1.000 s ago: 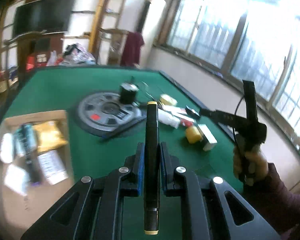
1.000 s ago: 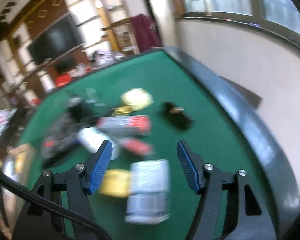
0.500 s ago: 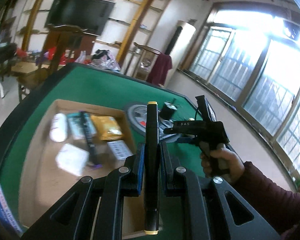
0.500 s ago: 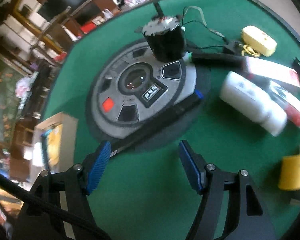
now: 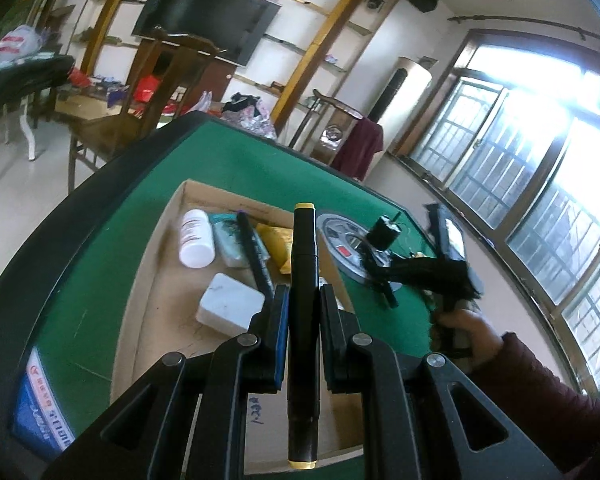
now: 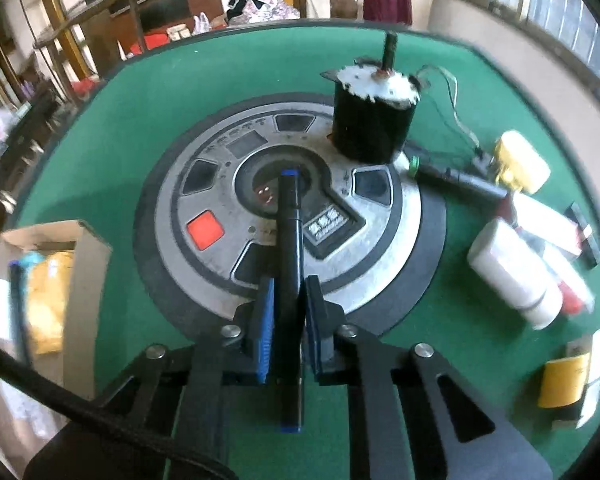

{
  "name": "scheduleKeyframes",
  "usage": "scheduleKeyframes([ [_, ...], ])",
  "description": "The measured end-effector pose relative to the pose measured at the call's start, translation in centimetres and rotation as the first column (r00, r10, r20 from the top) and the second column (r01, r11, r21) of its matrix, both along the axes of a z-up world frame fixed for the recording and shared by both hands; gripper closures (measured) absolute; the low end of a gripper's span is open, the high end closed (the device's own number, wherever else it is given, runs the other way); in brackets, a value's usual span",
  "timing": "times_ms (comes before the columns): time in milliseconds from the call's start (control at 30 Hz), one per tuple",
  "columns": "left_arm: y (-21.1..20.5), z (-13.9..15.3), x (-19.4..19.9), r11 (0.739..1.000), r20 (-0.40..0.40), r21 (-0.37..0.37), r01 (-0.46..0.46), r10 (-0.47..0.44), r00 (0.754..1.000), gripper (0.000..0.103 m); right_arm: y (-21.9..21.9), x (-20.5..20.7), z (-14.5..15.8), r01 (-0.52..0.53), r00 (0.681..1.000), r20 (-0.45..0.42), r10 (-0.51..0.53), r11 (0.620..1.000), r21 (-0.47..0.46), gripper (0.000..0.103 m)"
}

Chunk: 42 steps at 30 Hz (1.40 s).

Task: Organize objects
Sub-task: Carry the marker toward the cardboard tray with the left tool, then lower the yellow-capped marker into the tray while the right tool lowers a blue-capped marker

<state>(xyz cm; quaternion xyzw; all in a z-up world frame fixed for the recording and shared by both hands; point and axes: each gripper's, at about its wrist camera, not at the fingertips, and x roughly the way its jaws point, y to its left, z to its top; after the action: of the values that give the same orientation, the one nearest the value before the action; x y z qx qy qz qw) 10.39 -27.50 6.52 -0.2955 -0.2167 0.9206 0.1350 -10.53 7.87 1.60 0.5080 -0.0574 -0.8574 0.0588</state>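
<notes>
My left gripper (image 5: 304, 292) is shut on a black marker with yellow ends (image 5: 305, 240). It hangs over the open cardboard box (image 5: 228, 196) on the green table. My right gripper (image 6: 288, 292) points steeply down. Its jaws are closing on a black marker with blue ends (image 6: 290, 208), and the pads press on its barrel. That marker's far end reaches over the round grey disc (image 6: 220, 184). In the left wrist view, a hand in a dark red sleeve (image 5: 468, 328) holds the right gripper beside the disc.
The box holds a white bottle (image 5: 196, 238), a white block (image 5: 230, 307), a teal packet (image 5: 228, 244), a black pen (image 5: 254, 256) and a yellow packet (image 5: 276, 240). A black cylinder (image 6: 372, 128) stands on the disc. A white bottle (image 6: 512, 272), a yellow roll (image 6: 560, 376) and a red-and-white box (image 6: 548, 220) lie to the right.
My right gripper was open above the blue-ended marker lying by the disc; now it is shut on it. My left gripper carried the yellow-ended marker left, over the box.
</notes>
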Motion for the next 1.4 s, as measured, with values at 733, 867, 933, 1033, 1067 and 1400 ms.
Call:
scheduleKeyframes([
  [733, -1.0, -3.9, -8.8, 0.955, 0.296, -0.274, -0.118, 0.200, 0.934, 0.091, -8.5, 7.6, 4.5, -0.339, 0.938, -0.055, 0.342, 0.877, -0.341, 0.091],
  [867, -1.2, -4.9, -9.3, 0.947, 0.331, -0.297, -0.125, 0.225, 0.916, 0.091, -12.2, 7.3, 3.3, -0.375, 0.921, -0.022, 0.389, 0.870, -0.321, 0.090],
  [933, -1.5, -5.3, -9.2, 0.952, 0.345, -0.276, -0.131, 0.225, 0.911, 0.091, -13.8, 6.9, 2.7, -0.383, 0.916, -0.006, 0.400, 0.873, -0.300, 0.090],
  [1033, -2.2, -5.4, -8.4, 0.961, 0.338, -0.236, -0.144, 0.220, 0.915, 0.091, -15.5, 6.2, 2.1, -0.384, 0.915, 0.015, 0.404, 0.880, -0.278, 0.090],
  [1067, -2.3, -5.3, -8.3, 0.962, 0.333, -0.231, -0.143, 0.216, 0.918, 0.091, -16.0, 5.9, 1.8, -0.383, 0.916, 0.019, 0.401, 0.886, -0.261, 0.090],
  [1400, -2.9, -2.9, -5.3, 0.973, 0.250, -0.153, -0.172, 0.207, 0.946, 0.057, -17.5, 5.1, 0.9, -0.368, 0.926, 0.029, 0.376, 0.917, -0.155, 0.090],
])
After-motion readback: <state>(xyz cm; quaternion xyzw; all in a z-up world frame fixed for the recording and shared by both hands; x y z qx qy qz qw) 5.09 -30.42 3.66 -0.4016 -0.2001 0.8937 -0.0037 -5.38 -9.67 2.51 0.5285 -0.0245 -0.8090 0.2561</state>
